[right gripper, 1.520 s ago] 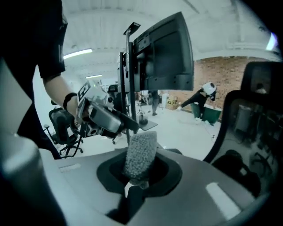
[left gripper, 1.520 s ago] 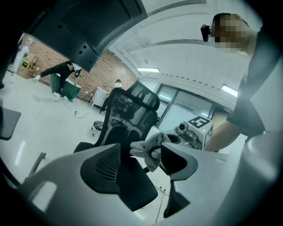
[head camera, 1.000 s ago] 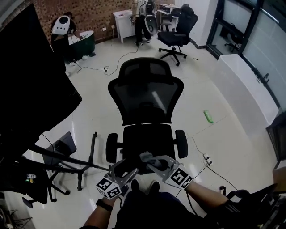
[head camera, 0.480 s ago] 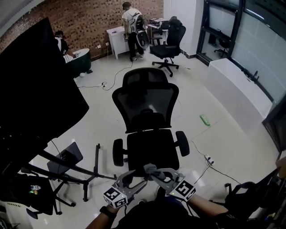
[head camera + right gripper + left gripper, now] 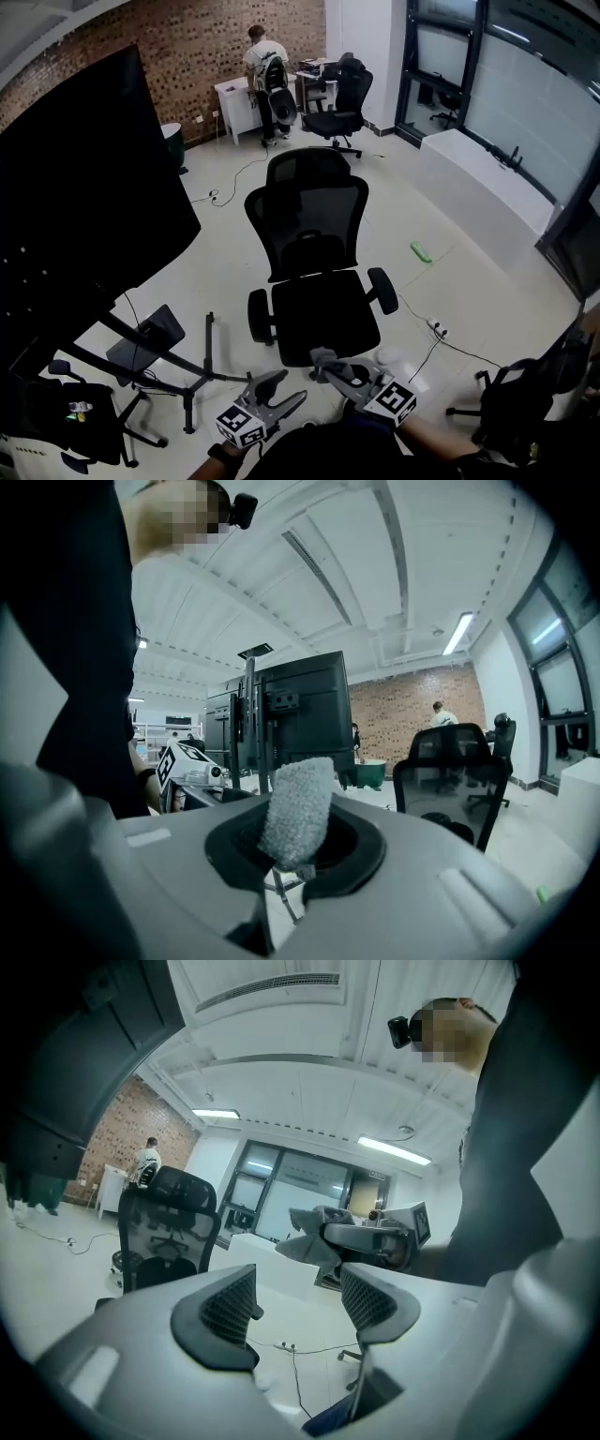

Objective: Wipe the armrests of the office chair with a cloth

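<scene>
Right gripper view: fuzzy grey cloth (image 5: 298, 808) pinched upright in right tool (image 5: 296, 853).

Black mesh-back office chair (image 5: 314, 281): upright on floor (image 5: 220, 239), seat twd. camera. Grey fuzzy cloth (image 5: 298, 808): pinched in R tongs (image 5: 296, 853).

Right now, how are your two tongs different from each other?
The left tongs are wide open, but the right tongs are squeezed shut. The left tongs hold nothing, while the right tongs pinch the fuzzy grey cloth, which sticks up out of them. What they share: both are near the person's body, short of the office chair, and neither touches an armrest.
</scene>
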Demonstrator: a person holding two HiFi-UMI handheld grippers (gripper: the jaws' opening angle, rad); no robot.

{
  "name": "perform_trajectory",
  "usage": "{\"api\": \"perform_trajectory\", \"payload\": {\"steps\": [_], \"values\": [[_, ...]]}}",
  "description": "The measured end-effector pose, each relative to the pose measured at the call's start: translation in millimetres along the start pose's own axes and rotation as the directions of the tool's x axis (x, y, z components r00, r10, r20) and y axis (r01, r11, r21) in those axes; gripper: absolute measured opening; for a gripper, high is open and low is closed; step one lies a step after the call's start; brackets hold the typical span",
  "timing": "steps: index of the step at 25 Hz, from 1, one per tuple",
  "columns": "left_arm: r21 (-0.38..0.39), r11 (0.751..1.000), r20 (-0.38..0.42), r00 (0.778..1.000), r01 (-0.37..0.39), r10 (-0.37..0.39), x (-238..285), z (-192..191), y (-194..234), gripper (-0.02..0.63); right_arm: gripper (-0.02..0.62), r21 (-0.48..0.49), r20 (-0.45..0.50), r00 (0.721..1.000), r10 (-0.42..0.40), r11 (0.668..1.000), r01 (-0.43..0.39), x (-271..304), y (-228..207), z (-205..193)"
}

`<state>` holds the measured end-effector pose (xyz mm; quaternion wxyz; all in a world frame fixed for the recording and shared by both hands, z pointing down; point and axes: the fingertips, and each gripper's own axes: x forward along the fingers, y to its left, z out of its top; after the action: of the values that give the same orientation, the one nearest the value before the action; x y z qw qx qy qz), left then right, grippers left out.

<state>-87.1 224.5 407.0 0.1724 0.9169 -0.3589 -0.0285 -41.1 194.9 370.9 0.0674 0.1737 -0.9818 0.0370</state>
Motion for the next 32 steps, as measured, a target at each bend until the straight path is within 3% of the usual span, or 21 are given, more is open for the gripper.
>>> {"api": "perform_trajectory", "payload": {"steps": [9,32], "values": [[0.024,0.999,0.053,0.998,0.031,-0.032,4,10,-30,0.307,0.034,0.048,0.017,0.999,-0.028,0.998,0.027,-33,12,3],[0.026,0.999,0.135,0.990,-0.038,0.035,55,18,-79,0.307,0.034,0.025,0.029,0.999,0.022,0.999,-0.023,-106,-12,5]]}}
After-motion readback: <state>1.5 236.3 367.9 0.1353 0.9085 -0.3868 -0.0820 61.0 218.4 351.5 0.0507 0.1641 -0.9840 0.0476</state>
